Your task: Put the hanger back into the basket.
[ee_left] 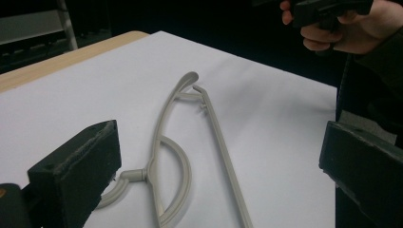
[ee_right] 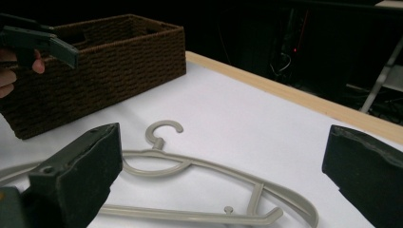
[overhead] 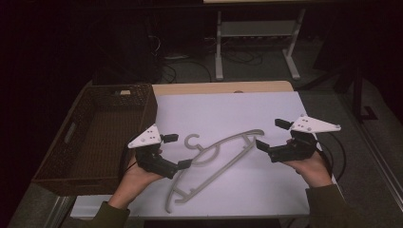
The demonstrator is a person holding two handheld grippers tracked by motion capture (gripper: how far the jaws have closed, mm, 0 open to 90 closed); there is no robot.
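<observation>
Nearest the front edge of the white surface (overhead: 266, 190), two hands are seen coming in from below, each wrapped round a claw. The left claw (overhead: 178, 152) is held just above the surface near its front-left part, jaws spread wide apart with nothing between them; in the left gripper view the two black jaws are seen standing well apart at either side of the frame, and the hanger is framed in the gap beyond them. The right claw (overhead: 268, 135) is held over the right side of the surface, and its jaws too are parted wide and empty, as is confirmed by the right gripper view.

Between the two claws the grey plastic clothes hanger (overhead: 216, 159) is found lying flat on the surface, set on a diagonal: one shoulder end is placed close to the front edge, the other points toward the right claw, and the hook (overhead: 192, 141) curls toward the left, just beside the left claw. No contact with either claw is seen.

Farther off on the left, a brown woven basket (overhead: 62, 171) is set along the left edge of the surface, open at the top. Behind the far edge, a strip of bare wood (overhead: 214, 88) is shown.
</observation>
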